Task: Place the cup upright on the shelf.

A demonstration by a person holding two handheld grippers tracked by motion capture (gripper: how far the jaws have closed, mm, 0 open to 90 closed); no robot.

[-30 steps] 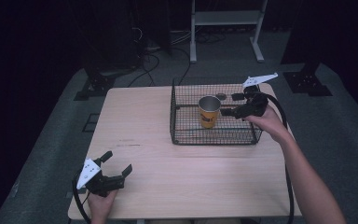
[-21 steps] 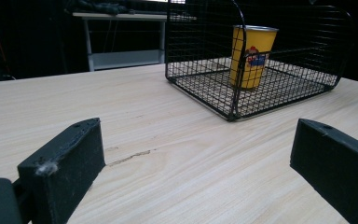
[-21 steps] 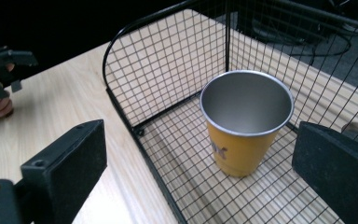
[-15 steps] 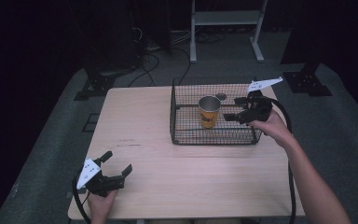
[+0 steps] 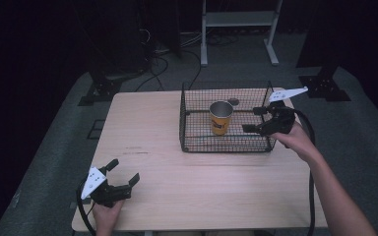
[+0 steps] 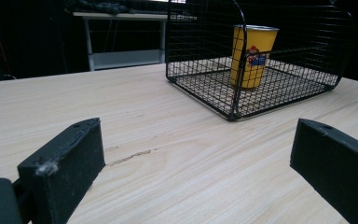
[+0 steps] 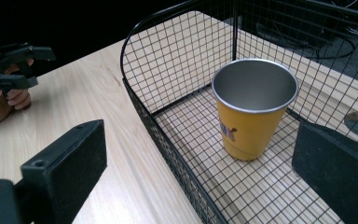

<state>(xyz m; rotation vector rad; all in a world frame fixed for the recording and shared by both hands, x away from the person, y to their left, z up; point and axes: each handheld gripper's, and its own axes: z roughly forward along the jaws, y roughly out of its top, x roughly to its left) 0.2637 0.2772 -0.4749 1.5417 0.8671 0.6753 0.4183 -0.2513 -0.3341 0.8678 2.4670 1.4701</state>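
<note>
Holding your right gripper [image 5: 260, 120] at the right wall of the wire basket [image 5: 189, 129], you have its jaws spread wide with nothing between them, and that suits a thing as broad as the cup [image 5: 221, 117]: the opening looks a little wider than the cup's body. From the right gripper view the cup [image 7: 251, 108] stands upright on the mesh floor, yellow outside with a printed picture, bare metal inside and empty, so it should be light and its smooth tapered wall may slip if you pinch only near the rim. You are coming in over the low side of the basket [image 7: 177, 154] rather than through the mesh, which is why the gripper sits raised and angled down toward the cup. One jaw is over the bench outside the wire, the other over the mesh, so the wall is what you might clip. Your left gripper [image 5: 120, 172] rests wide open and empty near the front left corner of the bench [image 5: 147, 128], well apart from the basket, likely parked out of the way; from its view the cup [image 6: 254, 55] shows behind the wires. A small dark disc [image 5: 234, 102] lies just beyond the cup.
</note>
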